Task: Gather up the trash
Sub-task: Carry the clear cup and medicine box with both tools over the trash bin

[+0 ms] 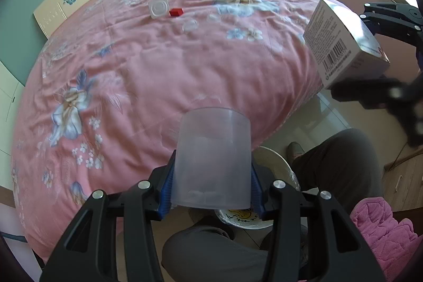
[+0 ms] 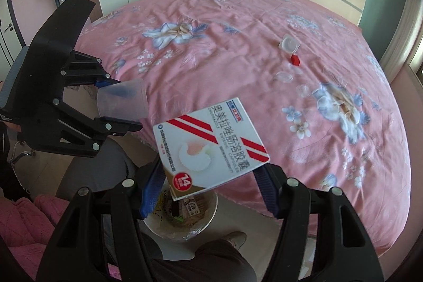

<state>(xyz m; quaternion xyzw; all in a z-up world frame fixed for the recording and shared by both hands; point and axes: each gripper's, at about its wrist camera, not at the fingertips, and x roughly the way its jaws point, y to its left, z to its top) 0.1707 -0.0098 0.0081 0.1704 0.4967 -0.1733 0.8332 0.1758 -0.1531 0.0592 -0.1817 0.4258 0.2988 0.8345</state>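
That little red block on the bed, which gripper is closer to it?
Neither clearly. Left gripper, holding a plastic cup, and right gripper, holding a medicine box, both hover off the bed's near edge, far from the red block.

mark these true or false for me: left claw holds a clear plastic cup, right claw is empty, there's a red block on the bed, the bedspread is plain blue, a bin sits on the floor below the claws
1. The left claw holds a clear plastic cup. True.
2. The right claw is empty. False: it grips a white medicine box with red stripes.
3. A small red block lies on the bed. True; it sits beside a small clear plastic container.
4. The bedspread is plain blue. False: it is pink with a blue and white flower print.
5. A bin sits on the floor below the claws. True; it is round, white, lined, and already has some trash inside.
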